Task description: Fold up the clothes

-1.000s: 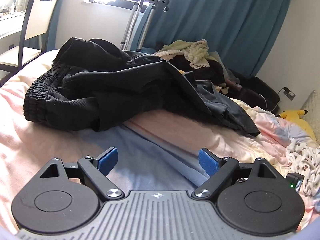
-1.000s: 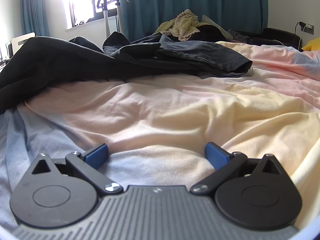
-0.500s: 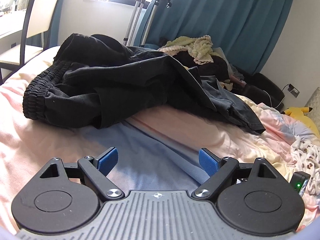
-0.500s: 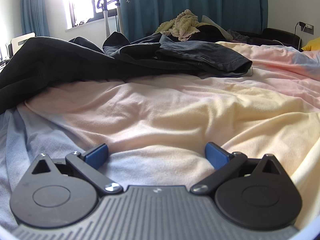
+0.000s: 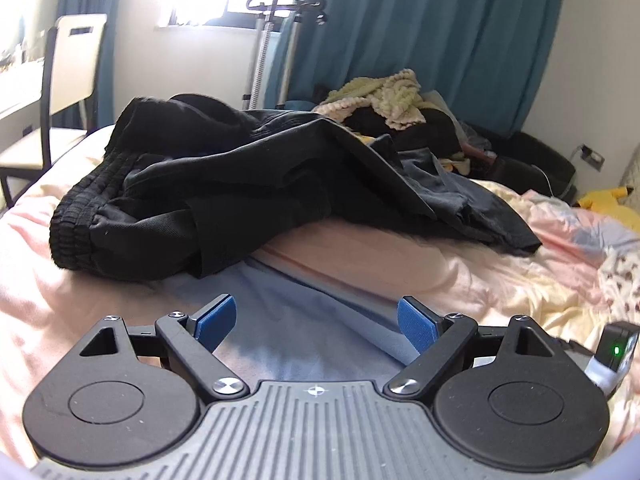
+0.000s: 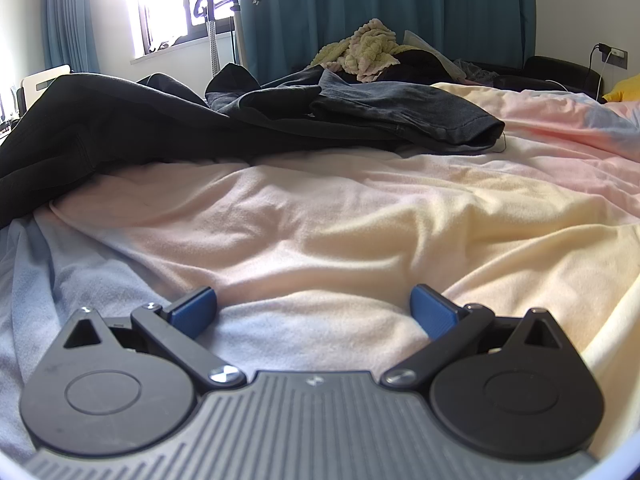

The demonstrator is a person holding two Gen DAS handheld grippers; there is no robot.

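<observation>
The left gripper (image 5: pixel 316 322) and right gripper (image 6: pixel 313 310) were both released, holding nothing (blue pads spread wide). The black trousers (image 5: pixel 208 196) lay crumpled on the bed (image 6: pixel 340 216), ahead of both. No legible writing appeared.

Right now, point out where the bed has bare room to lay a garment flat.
Free: the pink-and-yellow blanket between the right claw and the black trousers. Crowded: the far side, with dark clothes and a knitted heap.
</observation>
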